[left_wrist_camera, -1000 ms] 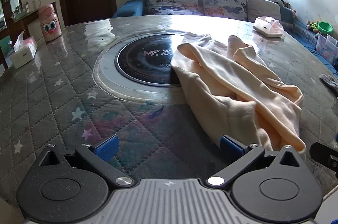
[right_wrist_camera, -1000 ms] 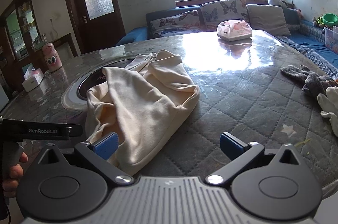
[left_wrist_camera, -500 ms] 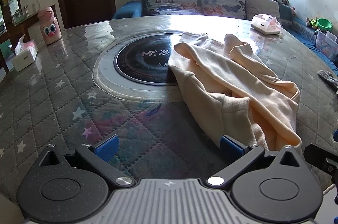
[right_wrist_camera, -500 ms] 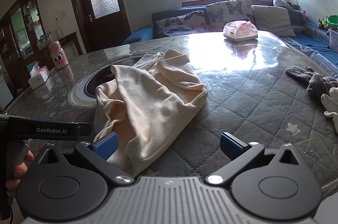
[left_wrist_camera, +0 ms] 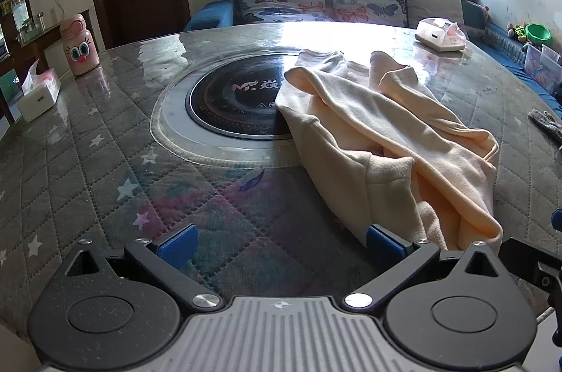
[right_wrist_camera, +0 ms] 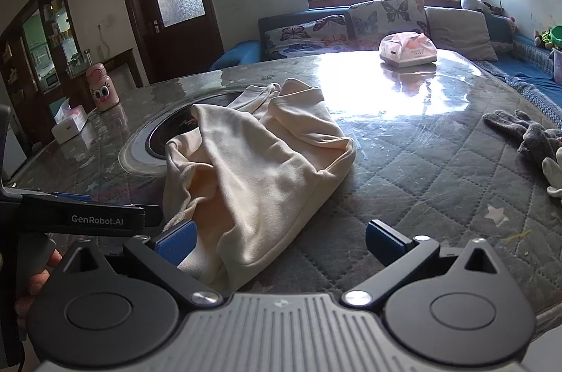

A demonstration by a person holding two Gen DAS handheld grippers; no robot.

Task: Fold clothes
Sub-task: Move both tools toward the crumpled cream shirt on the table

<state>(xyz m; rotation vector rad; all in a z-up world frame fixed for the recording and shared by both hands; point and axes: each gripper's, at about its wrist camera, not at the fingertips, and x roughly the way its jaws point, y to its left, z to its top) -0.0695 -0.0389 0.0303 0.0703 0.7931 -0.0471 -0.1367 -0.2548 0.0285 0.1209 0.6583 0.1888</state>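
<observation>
A cream garment (left_wrist_camera: pixel 386 140) lies crumpled on the round quilted table (left_wrist_camera: pixel 70 168), partly over the black centre disc (left_wrist_camera: pixel 235 105). My left gripper (left_wrist_camera: pixel 281 244) is open at the near table edge, its right pad beside the garment's near hem. In the right wrist view the garment (right_wrist_camera: pixel 260 168) lies left of centre. My right gripper (right_wrist_camera: pixel 281 242) is open, its left pad close to the garment's near edge with the drawstring. Neither holds cloth. The left gripper's body (right_wrist_camera: pixel 80 217) shows at the left.
A pink bottle (left_wrist_camera: pixel 79 45) and a white tissue box (left_wrist_camera: pixel 38 91) stand at the table's far left. Another tissue box (right_wrist_camera: pixel 407 51) sits at the far side. Grey gloves (right_wrist_camera: pixel 527 137) lie at the right. A sofa (left_wrist_camera: pixel 333 0) stands behind.
Both grippers have moved slightly forward toward the garment's near edge and stay open. The garment has not moved.
</observation>
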